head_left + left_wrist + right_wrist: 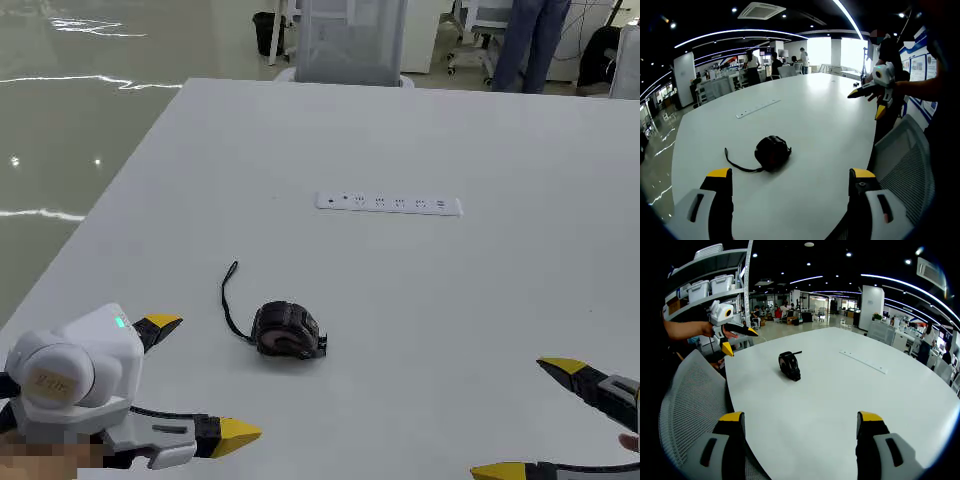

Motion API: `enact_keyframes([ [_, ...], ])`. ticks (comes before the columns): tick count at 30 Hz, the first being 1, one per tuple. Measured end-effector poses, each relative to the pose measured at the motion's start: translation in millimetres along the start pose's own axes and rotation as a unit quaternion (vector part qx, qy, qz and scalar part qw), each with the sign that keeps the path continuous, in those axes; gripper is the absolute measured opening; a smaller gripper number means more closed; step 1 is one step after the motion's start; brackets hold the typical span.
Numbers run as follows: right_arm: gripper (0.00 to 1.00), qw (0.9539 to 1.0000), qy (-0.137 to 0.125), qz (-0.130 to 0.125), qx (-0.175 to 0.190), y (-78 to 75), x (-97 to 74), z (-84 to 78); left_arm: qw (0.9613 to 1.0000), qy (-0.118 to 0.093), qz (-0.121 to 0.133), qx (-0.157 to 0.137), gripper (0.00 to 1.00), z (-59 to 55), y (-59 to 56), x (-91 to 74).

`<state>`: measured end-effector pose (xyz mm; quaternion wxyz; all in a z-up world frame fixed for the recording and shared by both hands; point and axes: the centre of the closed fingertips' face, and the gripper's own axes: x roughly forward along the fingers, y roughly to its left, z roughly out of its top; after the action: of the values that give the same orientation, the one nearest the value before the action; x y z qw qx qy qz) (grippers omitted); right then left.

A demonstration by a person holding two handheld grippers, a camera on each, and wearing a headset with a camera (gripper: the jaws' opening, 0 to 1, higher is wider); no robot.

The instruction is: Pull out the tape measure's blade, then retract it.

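The white table (480,300) spreads wide and bare, with a mesh chair (350,40) pushed in at its far edge, at twelve o'clock. The left gripper (205,378) hangs at eight o'clock in the head view and the right gripper (525,418) at four o'clock. Both have their yellow-tipped jaws spread wide and nothing between them. A slim white power strip (388,204) lies flat out toward one o'clock from the tape measure (287,331), which rests on the table between the two grippers, nearer the left and touched by neither. Its blade looks fully wound in. A thin black wrist strap (228,300) trails from the case toward eleven o'clock. The case looks compact, rigid and fairly dense, with a dark rubbery shell that should take a firm squeeze. On this smooth top it will probably skate if pushed, so one gripper would best clamp across its flat sides. The other would pinch the small end hook, which seems to sit at the case's four o'clock corner. The blade is likely thin, springy steel: apt to kink and quick to snap back.
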<state>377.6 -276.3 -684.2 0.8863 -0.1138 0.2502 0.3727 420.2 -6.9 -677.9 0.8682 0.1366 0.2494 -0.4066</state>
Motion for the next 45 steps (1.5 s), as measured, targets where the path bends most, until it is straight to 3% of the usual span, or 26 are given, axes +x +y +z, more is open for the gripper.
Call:
enact_keyframes([
  [28,0.95,0.9999,-0.003,0.01,-0.008,-4.9,5.0,3.0,0.9999,0.004,-0.007,0.01,0.94,0.1,1.8,3.4],
  [45,0.88,0.9983,0.0,0.046,-0.037,-3.1,17.8,9.2,0.9985,0.016,-0.026,0.046,0.85,7.4,6.5,11.3],
])
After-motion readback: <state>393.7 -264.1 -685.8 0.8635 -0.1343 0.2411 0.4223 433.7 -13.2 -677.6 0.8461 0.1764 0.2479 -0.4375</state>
